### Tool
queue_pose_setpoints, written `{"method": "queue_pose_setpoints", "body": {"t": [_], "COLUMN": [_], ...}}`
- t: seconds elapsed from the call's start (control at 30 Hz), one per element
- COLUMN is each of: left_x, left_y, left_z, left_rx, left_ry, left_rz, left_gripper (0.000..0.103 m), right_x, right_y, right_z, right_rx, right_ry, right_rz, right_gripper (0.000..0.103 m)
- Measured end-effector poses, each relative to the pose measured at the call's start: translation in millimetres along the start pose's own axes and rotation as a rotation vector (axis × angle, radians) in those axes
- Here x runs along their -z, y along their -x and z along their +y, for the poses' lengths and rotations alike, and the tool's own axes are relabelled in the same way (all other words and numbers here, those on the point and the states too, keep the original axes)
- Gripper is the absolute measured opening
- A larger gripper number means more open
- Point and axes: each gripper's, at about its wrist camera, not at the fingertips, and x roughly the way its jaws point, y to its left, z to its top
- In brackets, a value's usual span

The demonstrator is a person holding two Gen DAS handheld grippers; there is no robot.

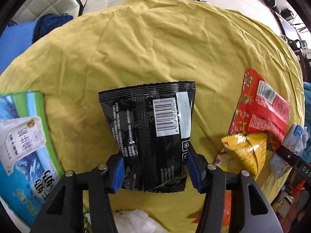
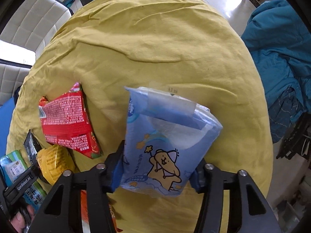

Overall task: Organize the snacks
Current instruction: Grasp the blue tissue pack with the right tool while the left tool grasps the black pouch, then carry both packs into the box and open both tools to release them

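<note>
Left wrist view: the left claw [image 1: 155,171] pinches the lower end of a black snack bag [image 1: 151,136] between its blue pads, the bag lying on the yellow cloth [image 1: 136,48] of the counter. Right wrist view: the right claw [image 2: 156,171] grips a blue tissue pack [image 2: 165,139], with a red snack bag [image 2: 68,124] to its left.

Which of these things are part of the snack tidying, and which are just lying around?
Part of the job:
black snack bag, in the left gripper
red snack bag
yellow snack bag

Just lying about:
blue tissue pack, though the right gripper grips it
yellow cloth
teal jacket
</note>
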Motion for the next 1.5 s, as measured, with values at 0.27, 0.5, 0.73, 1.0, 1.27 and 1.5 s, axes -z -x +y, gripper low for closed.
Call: {"method": "queue_pose_setpoints", "body": {"t": [0.27, 0.5, 0.73, 1.0, 1.27, 1.5], "left_x": [48.6, 94.6, 102.0, 122.3, 112.2, 73.0], "left_y": [64.7, 138.7, 175.0, 201.2, 184.8, 123.1], "left_z": [2.2, 12.8, 69.5, 172.0, 264.2, 307.8], "left_rx": [-0.003, 0.081, 0.180, 0.201, 0.166, 0.238], "left_ry": [-0.020, -0.041, -0.055, -0.003, 0.042, 0.055], "left_rz": [-0.124, -0.213, -0.268, -0.299, -0.273, -0.154], "left_gripper": [0.050, 0.050, 0.050, 0.050, 0.050, 0.051], "right_x": [30.8, 79.2, 130.1, 201.6, 236.4, 229.1], "right_y": [18.6, 59.3, 121.4, 170.2, 143.3, 77.9], "right_z": [12.1, 32.3, 92.8, 211.4, 339.1, 422.7], "right_rx": [0.021, -0.022, -0.116, -0.224, -0.230, -0.150], "right_ry": [0.081, 0.151, 0.271, 0.429, 0.607, 0.691], "right_rz": [-0.026, -0.072, -0.135, -0.165, -0.141, -0.071], "right_gripper": [0.041, 0.041, 0.041, 0.041, 0.041, 0.041]}}
